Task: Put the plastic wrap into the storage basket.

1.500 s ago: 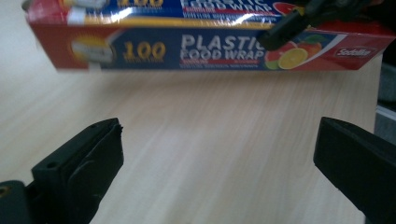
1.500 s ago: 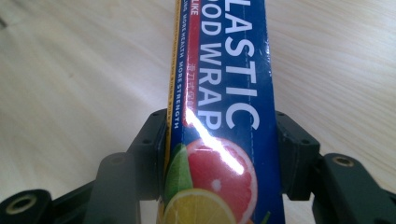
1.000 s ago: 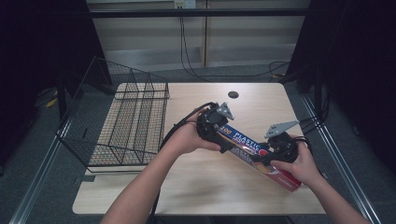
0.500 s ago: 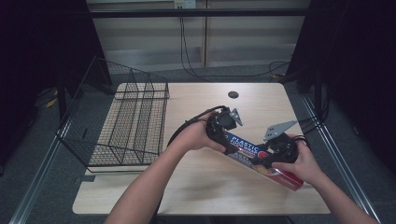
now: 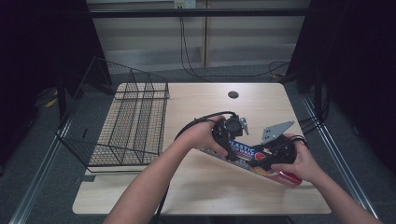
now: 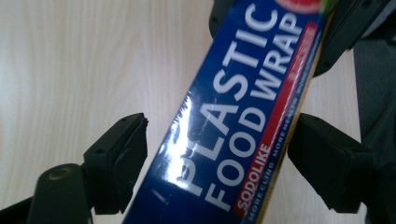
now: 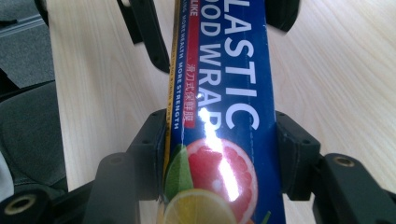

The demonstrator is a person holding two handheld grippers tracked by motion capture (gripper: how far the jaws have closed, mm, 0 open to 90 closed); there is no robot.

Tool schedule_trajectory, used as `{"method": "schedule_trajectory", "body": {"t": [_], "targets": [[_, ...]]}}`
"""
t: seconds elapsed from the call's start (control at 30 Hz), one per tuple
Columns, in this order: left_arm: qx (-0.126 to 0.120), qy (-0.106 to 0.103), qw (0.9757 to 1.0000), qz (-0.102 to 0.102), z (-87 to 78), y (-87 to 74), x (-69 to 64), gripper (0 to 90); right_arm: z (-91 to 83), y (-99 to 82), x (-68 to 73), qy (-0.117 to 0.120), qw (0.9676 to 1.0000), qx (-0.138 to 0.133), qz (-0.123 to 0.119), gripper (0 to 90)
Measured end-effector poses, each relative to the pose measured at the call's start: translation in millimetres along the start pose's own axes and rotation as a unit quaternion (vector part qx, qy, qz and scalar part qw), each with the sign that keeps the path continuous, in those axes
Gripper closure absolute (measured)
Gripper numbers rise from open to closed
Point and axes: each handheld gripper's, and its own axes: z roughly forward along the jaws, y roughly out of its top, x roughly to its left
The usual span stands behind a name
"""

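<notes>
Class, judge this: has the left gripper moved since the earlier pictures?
Yes: the left gripper moved down the high view, away from the table's dark hole, jaws closing around the food wrap box.

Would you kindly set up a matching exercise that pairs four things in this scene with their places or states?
Things:
1. food wrap box
2. wire basket
3. right gripper
4. left gripper

States:
A. fingers just closing, a gap on one side of the box
B. on the table's left part
C. clamped on the fruit-picture end
D. blue, held between both grippers

Pairs: 1-D, 2-B, 3-C, 4-A
</notes>
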Motion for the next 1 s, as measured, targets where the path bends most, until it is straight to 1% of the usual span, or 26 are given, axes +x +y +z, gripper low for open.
{"method": "schedule_trajectory", "body": {"t": [0.03, 0.07, 0.13, 0.2, 0.23, 0.27, 0.3, 0.33, 0.37, 0.4, 0.43, 0.47, 0.5, 0.53, 0.57, 0.63, 0.67, 0.7, 0.73, 0.77, 0.8, 0.87, 0.9, 0.93, 0.97, 1.0], "targets": [[0.007, -0.003, 1.0, 0.006, 0.9, 0.4, -0.7, 24.6, -0.2, 0.6, -0.2, 0.001, 1.0, -0.002, -0.004, 45.2], [0.001, -0.004, 1.0, -0.006, 3.1, 0.9, -3.0, 25.9, -0.4, 1.0, -0.3, 0.004, 0.9999, -0.005, -0.009, 45.1], [0.019, -0.012, 0.9997, 0.004, 3.4, 3.3, -4.6, 31.7, 0.2, 2.0, 0.4, 0.009, 0.9995, 0.004, -0.03, 44.9], [0.033, -0.022, 0.999, -0.02, 7.2, 5.5, -8.6, 33.9, 1.0, 2.0, 0.3, 0.017, 0.9991, 0.009, -0.038, 44.6], [0.035, -0.018, 0.9991, -0.019, 9.4, 6.9, -14.3, 35.8, 1.7, 2.2, -0.7, 0.028, 0.9985, 0.015, -0.044, 44.2], [0.045, -0.011, 0.9989, -0.003, 8.9, 7.9, -16.5, 38.6, 1.9, 2.4, -2.1, 0.037, 0.998, 0.018, -0.048, 42.5], [0.044, -0.003, 0.999, -0.006, 9.1, 8.8, -21.6, 39.9, 1.6, 2.4, -2.0, 0.036, 0.9985, 0.012, -0.039, 40.6], [0.045, -0.012, 0.9987, -0.019, 7.8, 9.0, -21.8, 41.0, 2.0, 1.4, -4.6, 0.05, 0.998, 0.008, -0.038, 33.8], [0.045, -0.012, 0.9984, -0.032, 5.2, 8.7, -23.4, 42.1, 2.3, 1.4, -5.0, 0.06, 0.9979, 0.008, -0.022, 25.9], [0.051, -0.017, 0.9972, -0.052, 2.6, 8.2, -23.0, 43.9, 1.2, 1.3, -5.4, 0.052, 0.9986, 0.001, -0.014, 16.4], [0.056, -0.004, 0.9968, -0.057, 0.5, 6.1, -23.1, 44.3, -0.9, 1.0, -5.6, 0.029, 0.9995, -0.005, -0.012, 5.6], [0.068, 0.002, 0.9956, -0.065, -0.9, 4.6, -22.6, 44.4, -4.6, 0.8, -6.5, 0.021, 0.9997, -0.014, 0.001, 3.5], [0.075, 0.012, 0.9943, -0.074, -2.0, 1.2, -23.2, 44.5, -8.7, 0.5, -7.5, 0.02, 0.9994, -0.022, 0.014, 6.4], [0.085, 0.015, 0.9926, -0.085, -4.8, -3.8, -21.5, 44.5, -19.5, -1.5, -11.2, 0.011, 0.9986, -0.044, 0.027, 7.6], [0.088, 0.013, 0.9917, -0.093, -6.8, -6.8, -20.9, 44.5, -19.5, -1.5, -11.2, 0.011, 0.9986, -0.044, 0.027, 4.9], [0.078, 0.017, 0.9893, -0.122, -13.4, -15.6, -17.7, 44.6, -24.3, -3.8, -13.4, -0.006, 0.9978, -0.053, 0.041, 2.2], [0.075, 0.019, 0.9874, -0.138, -18.7, -20.3, -15.4, 44.6, -25.6, -5.8, -14.7, -0.012, 0.9974, -0.053, 0.048, 2.3], [0.069, 0.018, 0.9854, -0.154, -21.8, -22.8, -14.2, 44.6, -26.1, -8.8, -16.0, -0.01, 0.9972, -0.053, 0.051, 2.8], [0.066, 0.027, 0.9851, -0.156, -26.5, -25.6, -12.9, 44.6, -24.9, -12.6, -16.8, -0.01, 0.9969, -0.056, 0.055, 1.6], [0.064, 0.027, 0.9839, -0.165, -31.0, -28.8, -10.7, 44.6, -24.9, -12.6, -16.8, -0.01, 0.9969, -0.056, 0.055, 1.6], [0.06, 0.022, 0.9809, -0.184, -35.5, -32.2, -7.4, 44.7, -23.9, -14.2, -16.3, -0.01, 0.9969, -0.052, 0.057, 1.9], [0.054, 0.024, 0.9775, -0.203, -42.8, -38.1, -4.1, 44.6, -22.0, -16.8, -15.0, -0.01, 0.9967, -0.055, 0.058, 2.2], [0.055, 0.031, 0.9776, -0.201, -45.6, -40.3, -3.3, 44.6, -20.8, -17.6, -14.3, -0.008, 0.9966, -0.056, 0.06, 2.1], [0.055, 0.033, 0.9759, -0.209, -48.4, -42.3, -2.7, 44.6, -19.8, -18.5, -13.8, -0.002, 0.9967, -0.056, 0.058, 2.2], [0.055, 0.034, 0.975, -0.212, -51.4, -44.7, -0.5, 44.6, -18.7, -19.3, -13.0, -0.006, 0.9968, -0.057, 0.055, 2.1], [0.052, 0.038, 0.9728, -0.223, -53.5, -46.4, -0.7, 44.6, -15.9, -21.0, -12.4, -0.009, 0.9969, -0.055, 0.054, 2.1]]}}
